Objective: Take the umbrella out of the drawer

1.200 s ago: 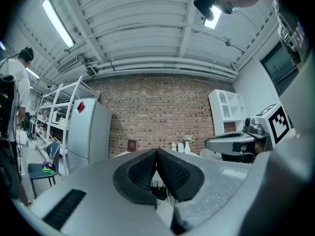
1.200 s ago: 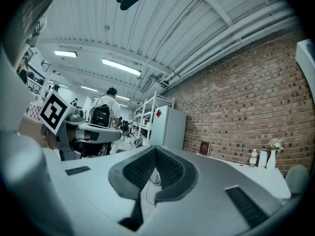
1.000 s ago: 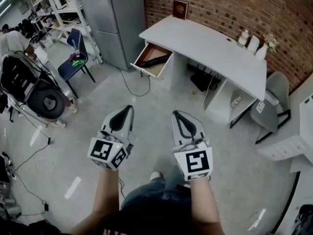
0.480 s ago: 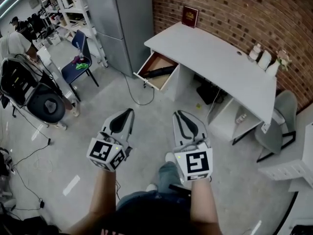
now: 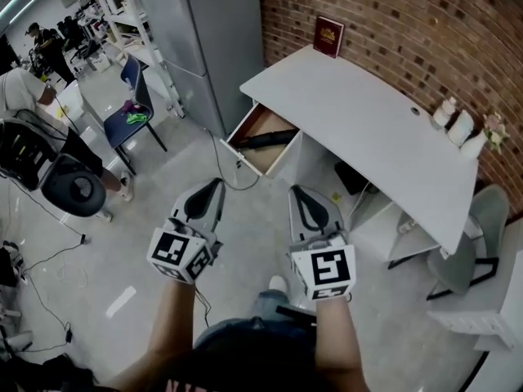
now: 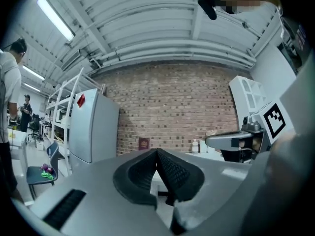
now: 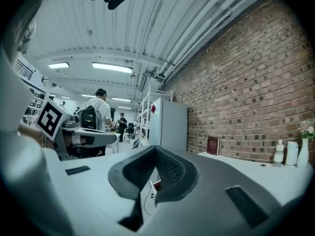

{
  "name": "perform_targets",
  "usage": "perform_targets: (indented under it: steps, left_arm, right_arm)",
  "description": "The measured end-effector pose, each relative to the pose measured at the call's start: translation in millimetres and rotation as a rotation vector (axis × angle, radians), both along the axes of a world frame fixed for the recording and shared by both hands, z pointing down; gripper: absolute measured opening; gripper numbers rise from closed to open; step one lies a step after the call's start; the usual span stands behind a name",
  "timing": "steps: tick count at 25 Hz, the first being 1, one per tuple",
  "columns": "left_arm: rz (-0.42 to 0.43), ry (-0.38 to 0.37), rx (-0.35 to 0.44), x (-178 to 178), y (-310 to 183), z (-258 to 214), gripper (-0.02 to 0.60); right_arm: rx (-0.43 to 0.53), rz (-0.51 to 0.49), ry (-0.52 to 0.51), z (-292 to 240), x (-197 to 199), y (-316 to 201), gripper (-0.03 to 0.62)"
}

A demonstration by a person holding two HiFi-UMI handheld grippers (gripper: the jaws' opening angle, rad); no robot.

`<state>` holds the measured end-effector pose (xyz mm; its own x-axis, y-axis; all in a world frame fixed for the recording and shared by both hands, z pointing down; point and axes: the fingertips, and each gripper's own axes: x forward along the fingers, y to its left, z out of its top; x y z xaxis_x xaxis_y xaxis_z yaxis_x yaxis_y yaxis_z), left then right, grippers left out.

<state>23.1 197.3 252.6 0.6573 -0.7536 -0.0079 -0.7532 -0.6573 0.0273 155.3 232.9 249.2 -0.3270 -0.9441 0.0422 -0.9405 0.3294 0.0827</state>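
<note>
Head view showed me the black folded umbrella (image 5: 266, 140) lying in the open brown-lined drawer (image 5: 260, 160) of the white desk (image 5: 351, 109), well apart from my left gripper (image 5: 214, 186) and right gripper (image 5: 297, 194). Both had their jaws pressed together, with nothing between them.

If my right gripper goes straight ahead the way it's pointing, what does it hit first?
Probably the open drawer of the white desk; nothing shows in between, though depth is unclear.
</note>
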Motion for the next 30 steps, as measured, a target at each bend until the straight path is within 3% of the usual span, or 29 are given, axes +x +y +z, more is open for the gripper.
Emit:
perform_targets:
  steps: [3,9,16,20,30]
  left_arm:
    - [-0.041,0.021,-0.023,13.0,-28.9,0.2,-0.006]
    - [-0.041,0.041,-0.082,32.6,-65.9,15.9,-0.006]
    - [-0.031,-0.055,-0.143,35.5,-106.6,37.8,-0.006]
    - [-0.032,-0.044,-0.158,27.0,-138.5,45.9,-0.005]
    - [-0.022,-0.028,-0.205,-16.1,-252.6,71.0,-0.006]
  right_arm:
    - [-0.014,-0.031,-0.027,3.6,15.5,-31.9,-0.008]
    - [-0.043,-0.132,-0.050,21.1,21.0,-65.8,-0.007]
    - [-0.076,-0.185,-0.001,37.5,9.0,-102.5,-0.006]
    - [-0.090,-0.164,0.126,48.7,1.1,-132.0,-0.008]
    - [-0.141,-0.176,0.177,57.3,-42.7,-239.7,-0.006]
